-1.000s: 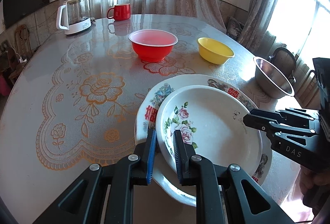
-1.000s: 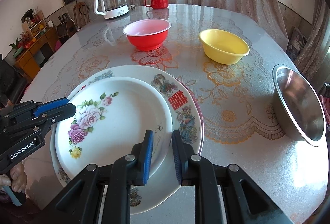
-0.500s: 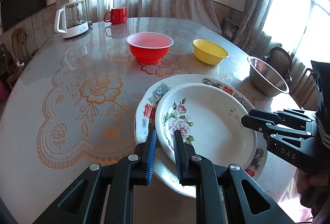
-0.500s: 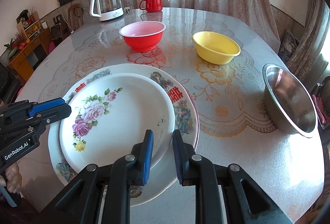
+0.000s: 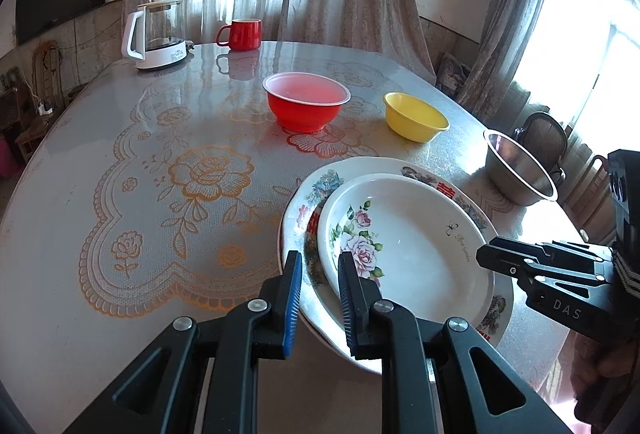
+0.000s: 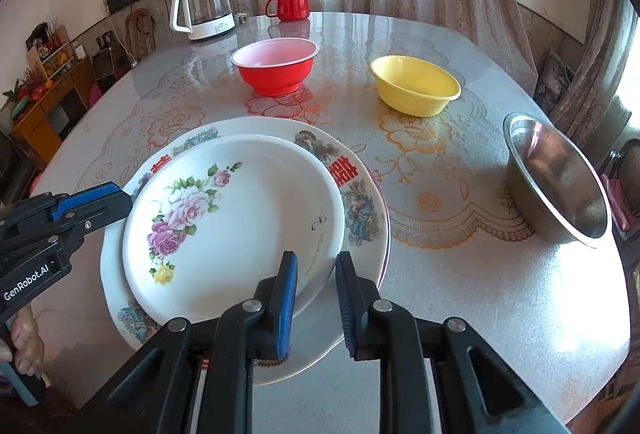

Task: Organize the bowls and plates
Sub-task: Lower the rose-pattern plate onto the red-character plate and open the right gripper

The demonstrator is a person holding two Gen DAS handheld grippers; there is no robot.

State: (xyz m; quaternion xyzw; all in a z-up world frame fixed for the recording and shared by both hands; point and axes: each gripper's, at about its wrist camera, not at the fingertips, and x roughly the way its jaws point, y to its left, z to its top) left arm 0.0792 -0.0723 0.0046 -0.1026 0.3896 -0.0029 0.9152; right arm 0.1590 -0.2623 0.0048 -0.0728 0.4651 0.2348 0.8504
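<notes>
**Plates stacked, bowls still scattered**

The plates look sorted: my flowered plate (image 6: 240, 218) sits nested inside the big plate (image 6: 360, 202), so together they make one plate stack (image 5: 400, 254) at the near edge of the table (image 5: 120, 138). The bowls are what I judge is left. The red bowl (image 5: 306, 106), the yellow bowl (image 5: 416, 116) and the steel bowl (image 5: 520, 170) each stand alone, well apart from one another and from the plates, none inside another.

My left tongs (image 5: 316, 262) are pinching the stack's left rim, one pad outside the big plate's edge and the other on the inner slope of the flowered plate. My right tongs (image 6: 316, 260) pinch the opposite rim the same way, both rims caught between the pads. So I have the stack by two sides, right at my tips. Its near edge hangs past the table's edge. Whether it is lifted clear or resting, I cannot tell.
</notes>
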